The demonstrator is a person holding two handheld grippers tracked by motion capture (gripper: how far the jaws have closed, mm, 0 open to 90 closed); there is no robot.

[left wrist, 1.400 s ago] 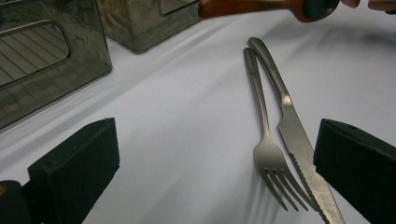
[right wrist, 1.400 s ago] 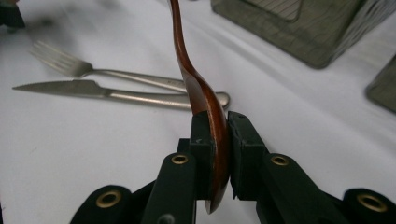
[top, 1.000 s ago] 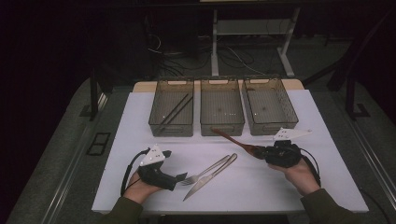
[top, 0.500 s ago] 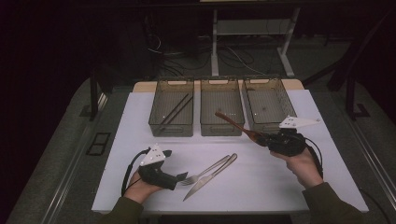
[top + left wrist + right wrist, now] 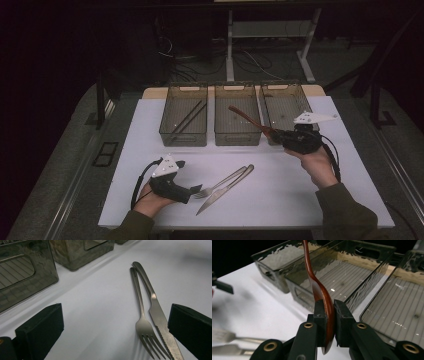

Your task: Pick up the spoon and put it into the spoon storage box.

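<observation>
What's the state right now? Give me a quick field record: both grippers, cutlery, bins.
right gripper: shut on the bowl of the wooden spoon, handle reaching over the middle bin
left gripper: open, low over the white mat, jaws beside the fork tines
fork: flat on mat, alongside the knife
left bin: holds dark chopsticks
middle bin: nothing seen inside
right bin: nothing seen inside

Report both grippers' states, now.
Left gripper: open, holding nothing, by the fork.
Right gripper: closed on the wooden spoon.
</observation>
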